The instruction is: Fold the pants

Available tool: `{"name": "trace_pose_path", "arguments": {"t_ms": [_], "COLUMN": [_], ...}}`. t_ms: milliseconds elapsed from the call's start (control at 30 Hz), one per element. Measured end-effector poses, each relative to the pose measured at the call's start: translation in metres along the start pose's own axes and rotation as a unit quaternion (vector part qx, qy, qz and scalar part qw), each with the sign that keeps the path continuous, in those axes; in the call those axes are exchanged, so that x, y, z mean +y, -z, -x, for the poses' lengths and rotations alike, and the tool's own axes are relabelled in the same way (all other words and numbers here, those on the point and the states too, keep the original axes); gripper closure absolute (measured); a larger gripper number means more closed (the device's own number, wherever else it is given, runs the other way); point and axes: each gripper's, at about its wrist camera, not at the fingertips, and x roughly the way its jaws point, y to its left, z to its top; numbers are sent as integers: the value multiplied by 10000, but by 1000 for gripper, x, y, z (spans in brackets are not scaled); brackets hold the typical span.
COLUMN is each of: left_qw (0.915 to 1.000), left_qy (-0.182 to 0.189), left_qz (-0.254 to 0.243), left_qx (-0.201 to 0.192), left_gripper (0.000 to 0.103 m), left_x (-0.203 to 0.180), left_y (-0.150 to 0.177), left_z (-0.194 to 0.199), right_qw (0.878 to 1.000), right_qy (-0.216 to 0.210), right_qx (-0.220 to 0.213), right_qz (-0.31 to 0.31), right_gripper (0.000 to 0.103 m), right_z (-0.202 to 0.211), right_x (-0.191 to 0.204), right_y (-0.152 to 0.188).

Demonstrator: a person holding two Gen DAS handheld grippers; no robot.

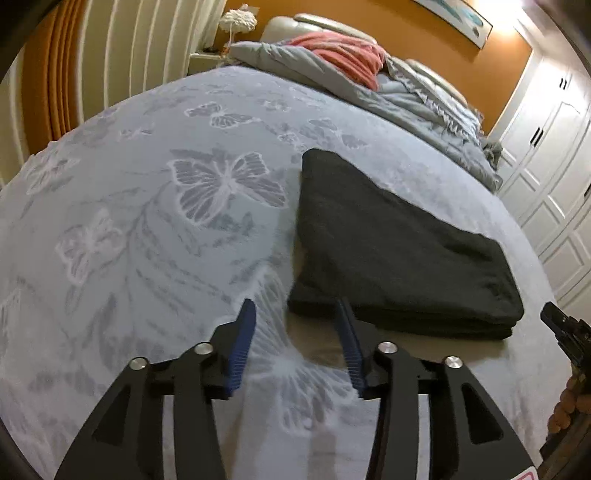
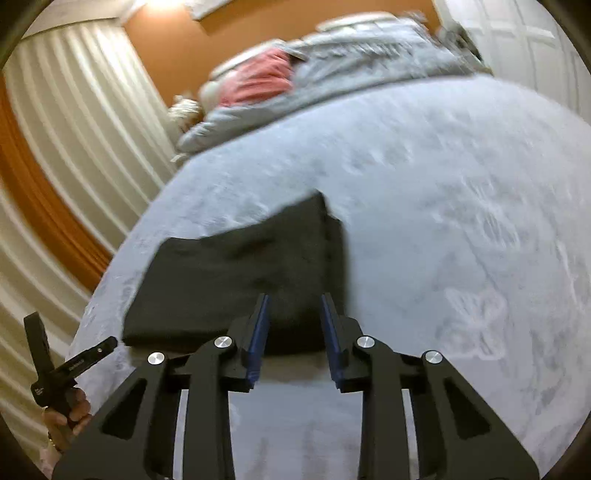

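Note:
Dark folded pants [image 1: 388, 251] lie as a flat stack of layers on the pale blue butterfly bedspread [image 1: 147, 221]. In the left wrist view my left gripper [image 1: 295, 308] hovers just off the stack's near left corner, its blue pads apart with only bedspread between them. The right gripper [image 1: 565, 328] pokes in at the right edge. In the blurred right wrist view the pants [image 2: 240, 277] lie ahead of my right gripper [image 2: 295, 299], which is open above their near edge and holds nothing. A hand [image 2: 66, 417] holds the left gripper [image 2: 55, 365] at lower left.
A crumpled grey duvet [image 1: 424, 103] with a pink blanket [image 1: 343, 55] lies at the head of the bed by the padded headboard [image 1: 332, 22]. White wardrobe doors [image 1: 554, 166] stand to the right, curtains [image 1: 110, 55] and a bedside lamp [image 1: 236, 22] to the left.

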Motion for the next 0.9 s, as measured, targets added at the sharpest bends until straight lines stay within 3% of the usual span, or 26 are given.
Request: {"name": "trace_pose_path", "arguments": {"t_ms": [67, 133, 233, 300, 400, 533, 700, 767, 867, 900], "left_qw": [9998, 9988, 9976, 9976, 9964, 9932, 9908, 9868, 9872, 9871], "left_qy": [-112, -268, -349, -312, -369, -518, -735, -906, -943, -1008], "left_qz": [-155, -404, -605, -624, -765, -1032, -1021, -1179, -1159, -1108], "left_qx": [1, 5, -3, 28, 27, -158, -500, -643, -566, -566], "left_gripper": [58, 58, 58, 58, 58, 56, 35, 26, 24, 24], "left_x": [-13, -23, -23, -26, -34, -45, -44, -45, -44, -41], "left_y": [5, 11, 19, 22, 28, 38, 65, 79, 83, 82], "left_z": [-1, -5, -10, -11, -9, 1, 21, 23, 21, 20], "right_qw": [9999, 9948, 9951, 9963, 9883, 9867, 9851, 9802, 9736, 9744], "right_qy": [54, 607, 432, 818, 1385, 1335, 1347, 1538, 1834, 1846], "right_qx": [108, 801, 666, 194, -200, -377, -303, -161, 19, -1], "right_qz": [36, -184, -598, -197, 600, 850, 1021, 1237, 1361, 1287], "right_gripper": [76, 74, 72, 72, 71, 70, 37, 32, 32, 26], "right_z": [-17, -58, -49, -21, 7, 22, 7, -7, -19, -17], "right_x": [-3, -26, -28, -12, 17, 38, 54, 64, 70, 67], "right_y": [8, 21, 14, 14, 27, 63, 91, 101, 106, 107]}}
